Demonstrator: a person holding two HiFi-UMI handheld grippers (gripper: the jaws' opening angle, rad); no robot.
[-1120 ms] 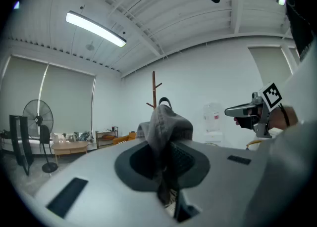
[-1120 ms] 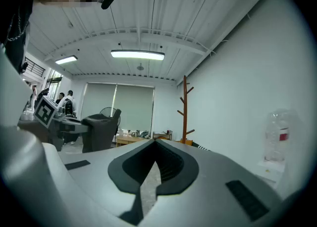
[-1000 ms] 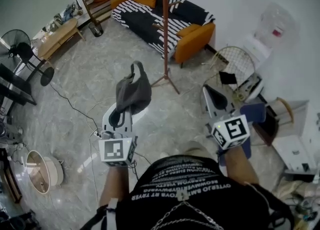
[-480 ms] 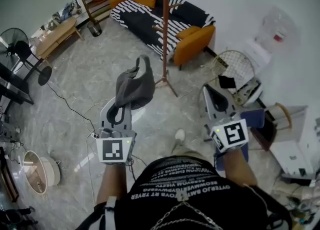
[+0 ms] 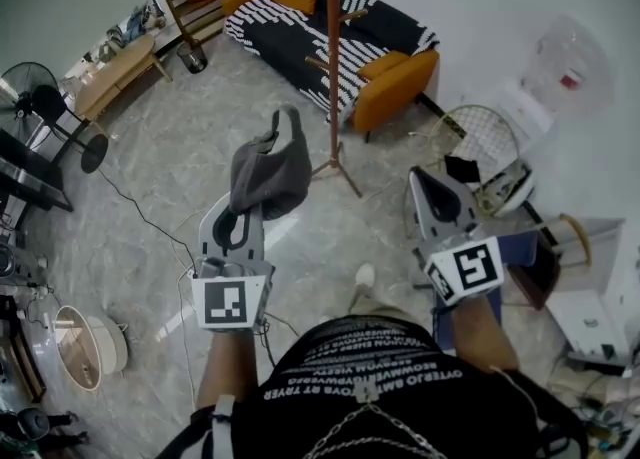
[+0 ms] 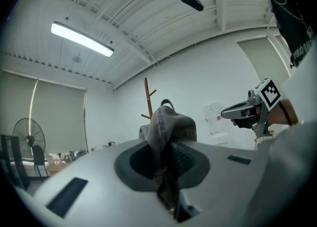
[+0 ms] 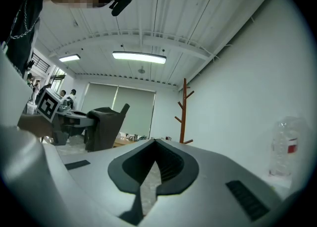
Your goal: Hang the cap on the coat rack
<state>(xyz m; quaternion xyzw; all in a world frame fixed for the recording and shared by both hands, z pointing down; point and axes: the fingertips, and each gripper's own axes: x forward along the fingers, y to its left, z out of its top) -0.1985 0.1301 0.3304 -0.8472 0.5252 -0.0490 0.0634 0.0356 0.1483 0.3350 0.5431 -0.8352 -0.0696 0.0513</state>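
One grey cap (image 5: pixel 268 172), pinched in left claw (image 5: pixel 245 217), bulk above tips

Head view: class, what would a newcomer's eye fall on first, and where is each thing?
A grey cap stands out at centre, clamped in the left tool above the pale floor. Just beyond it rises the brown wooden coat rack, with a black-and-white striped sofa with orange cushions behind it.
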